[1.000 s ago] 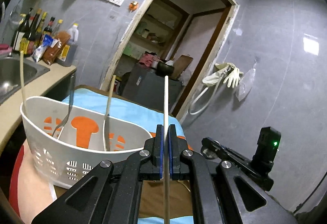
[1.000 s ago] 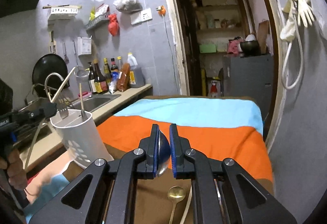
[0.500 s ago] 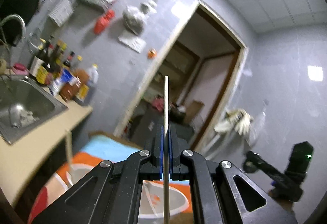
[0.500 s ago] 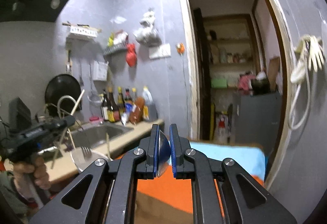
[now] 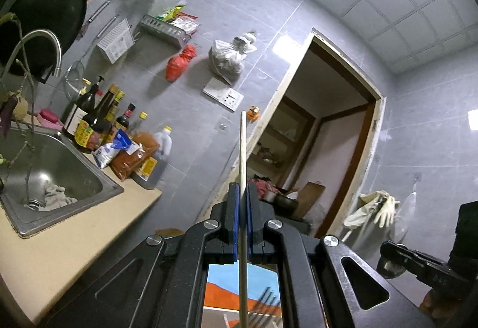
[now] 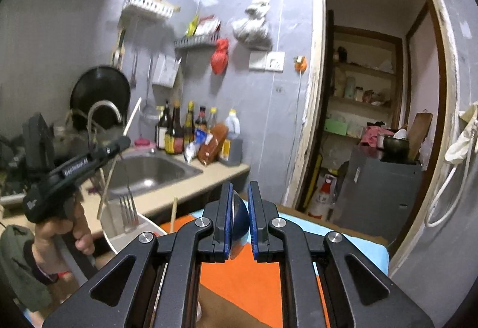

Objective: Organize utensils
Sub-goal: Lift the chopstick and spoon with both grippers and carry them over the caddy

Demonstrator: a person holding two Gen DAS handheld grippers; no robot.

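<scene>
My left gripper [image 5: 242, 192] is shut on a pale wooden chopstick [image 5: 242, 148] that stands upright through its pads and pokes out above and below them. Under it, a fork's tines [image 5: 263, 308] show in the white utensil holder [image 5: 215, 317]. My right gripper [image 6: 239, 217] is shut on the shiny bowl of a metal spoon [image 6: 238, 216]. In the right wrist view the left gripper [image 6: 121, 144] hangs over the holder [image 6: 115, 233], which has a fork [image 6: 128, 207] and another chopstick [image 6: 173, 210] in it. A hand [image 6: 59, 233] grasps that gripper's handle.
The table's orange and blue striped cloth [image 6: 239, 277] lies below. To the left, a beige counter [image 5: 74, 244] bears a steel sink [image 5: 56, 175], a faucet [image 5: 44, 42] and sauce bottles [image 5: 98, 121]. The right gripper's body [image 5: 418, 268] is at lower right. A doorway [image 6: 373, 106] opens ahead.
Both views have tilted upward, and the holder has sunk to the bottom of each. The left view has swung toward the sink. Both grippers still grip the chopstick and the spoon.
</scene>
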